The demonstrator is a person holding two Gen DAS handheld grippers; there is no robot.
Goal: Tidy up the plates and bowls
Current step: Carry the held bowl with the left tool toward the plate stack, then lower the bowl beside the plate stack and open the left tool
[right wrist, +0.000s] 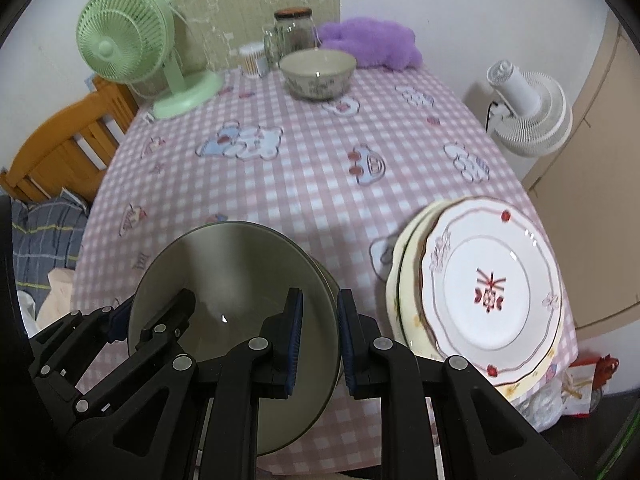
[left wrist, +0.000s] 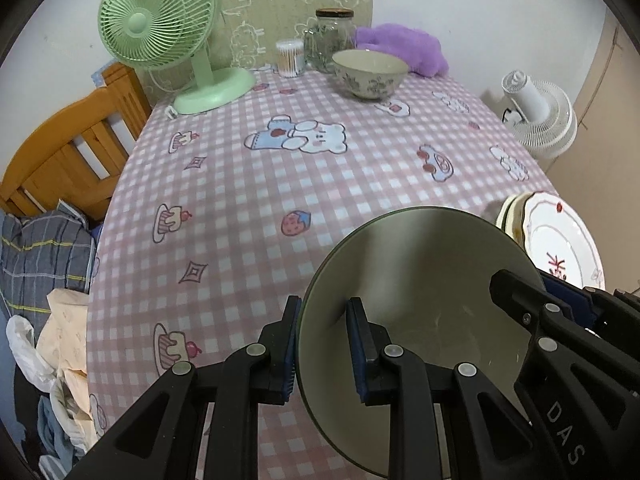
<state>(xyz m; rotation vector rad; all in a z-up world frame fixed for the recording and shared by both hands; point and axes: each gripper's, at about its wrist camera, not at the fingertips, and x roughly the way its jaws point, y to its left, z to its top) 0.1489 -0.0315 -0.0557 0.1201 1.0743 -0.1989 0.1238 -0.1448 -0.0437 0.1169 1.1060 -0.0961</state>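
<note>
Plates: a stack of plates (right wrist: 492, 292) sits at 4 o'clock on the desk (right wrist: 304, 168), near its edge. I count the red-patterned one on top and at least one cream one under it, so I judge the plates done.
Near bowl: the plain green bowl (right wrist: 236, 280) at 7 o'clock is the one in hand. I cannot tell whether it rests on the cloth or is just lifted.
Left tool: my left tool (left wrist: 323, 344) straddles the bowl's left rim, one pad inside and one outside. A gap shows at the inner pad, so I cannot tell if it is clenched.
Right tool: my right tool (right wrist: 319, 344) straddles the right rim the same way, its outer pad apart from the wall; grip unclear too.
Far bowl: the flowered bowl (right wrist: 318, 74) stands alone at 12 o'clock, well apart.
Left to do: I judge the bowls remain; the two likely need nesting together.
</note>
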